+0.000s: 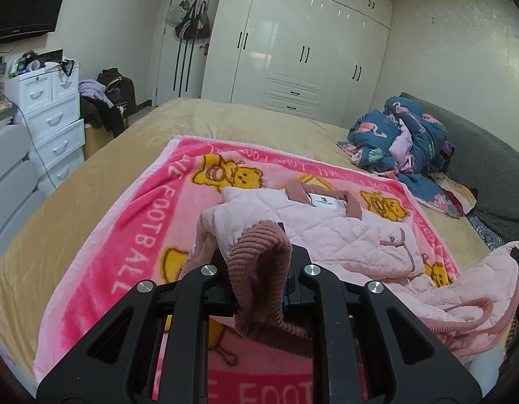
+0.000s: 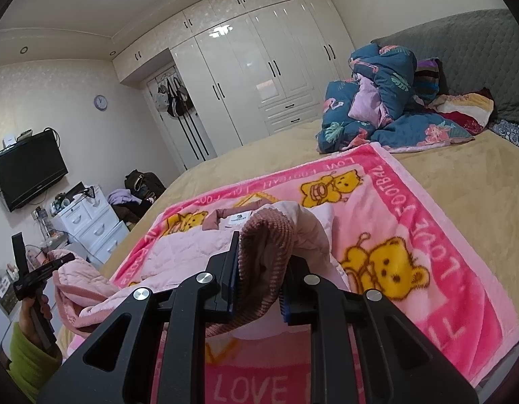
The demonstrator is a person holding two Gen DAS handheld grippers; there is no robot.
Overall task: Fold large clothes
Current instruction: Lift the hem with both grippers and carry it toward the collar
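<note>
A pale pink quilted jacket with dusty-rose ribbed trim lies on a pink bear-print blanket on the bed, collar and label at the far end. My left gripper is shut on the jacket's ribbed hem, lifted off the blanket. In the right wrist view the jacket spreads to the left, and my right gripper is shut on another stretch of the ribbed hem, also raised. The left gripper shows at the far left there, held by a hand in a green sleeve.
The blanket covers a tan bedspread. A crumpled blue flamingo quilt is piled by the grey headboard. White drawers and a heap of clothes stand left of the bed, white wardrobes behind.
</note>
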